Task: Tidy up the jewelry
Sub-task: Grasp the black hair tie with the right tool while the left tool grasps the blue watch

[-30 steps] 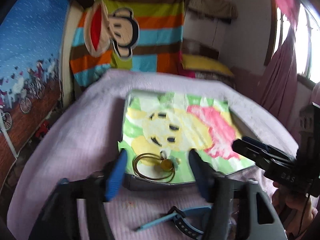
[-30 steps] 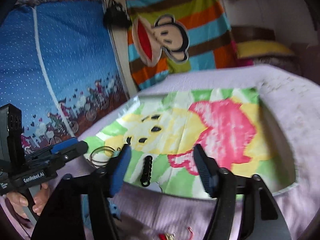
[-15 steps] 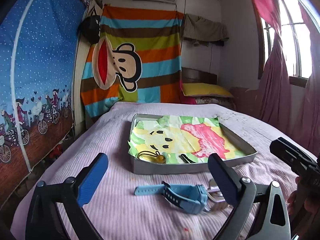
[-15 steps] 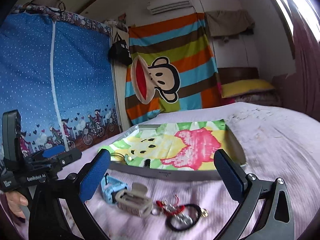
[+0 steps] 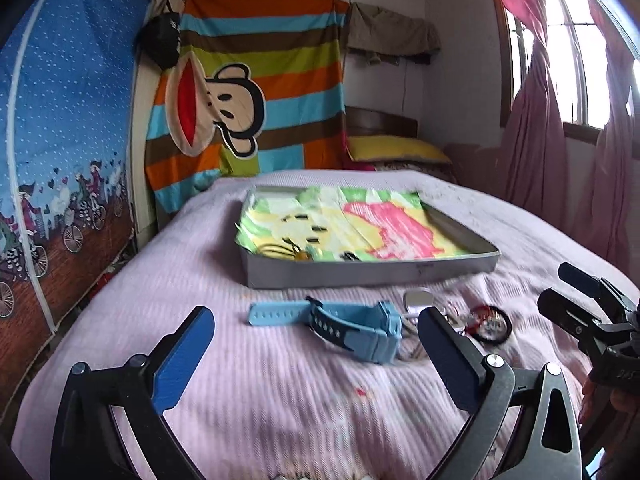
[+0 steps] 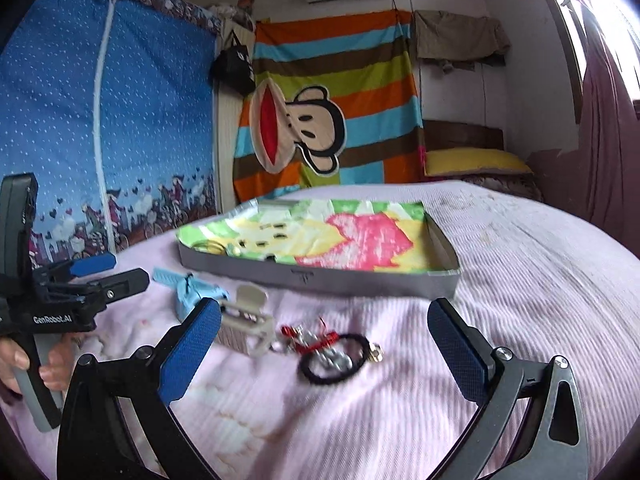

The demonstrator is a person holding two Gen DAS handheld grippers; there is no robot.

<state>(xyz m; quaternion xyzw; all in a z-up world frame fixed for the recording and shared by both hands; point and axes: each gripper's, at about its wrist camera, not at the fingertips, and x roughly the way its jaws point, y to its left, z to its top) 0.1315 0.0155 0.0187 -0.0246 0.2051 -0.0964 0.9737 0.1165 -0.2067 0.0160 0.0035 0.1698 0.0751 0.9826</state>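
Observation:
A grey tray [image 5: 360, 274] [image 6: 360, 278] lined with a green, yellow and pink cartoon paper lies on the bed. Gold bangles [image 5: 276, 249] [image 6: 210, 246] and a small black piece [image 5: 351, 256] rest at its near edge. In front of the tray lie a blue watch [image 5: 344, 326] [image 6: 192, 290], a beige hair clip [image 6: 248, 316], a black hair tie [image 6: 334, 358] [image 5: 490, 326] and a red-and-silver trinket [image 6: 308, 338]. My left gripper [image 5: 316, 356] hangs open just short of the watch, nothing between its fingers. My right gripper [image 6: 324, 356] is open over the hair tie.
A pink ribbed bedspread [image 5: 200, 264] covers the bed. Behind it hang a striped monkey blanket [image 5: 248, 92] and a blue fabric wardrobe [image 5: 60, 120] on the left. A yellow pillow [image 5: 396, 148] lies at the head; pink curtains [image 5: 532, 132] hang on the right.
Both grippers have pulled back from over the tray toward the near end of the bed and opened wider. The bangles and the black piece stay in the tray.

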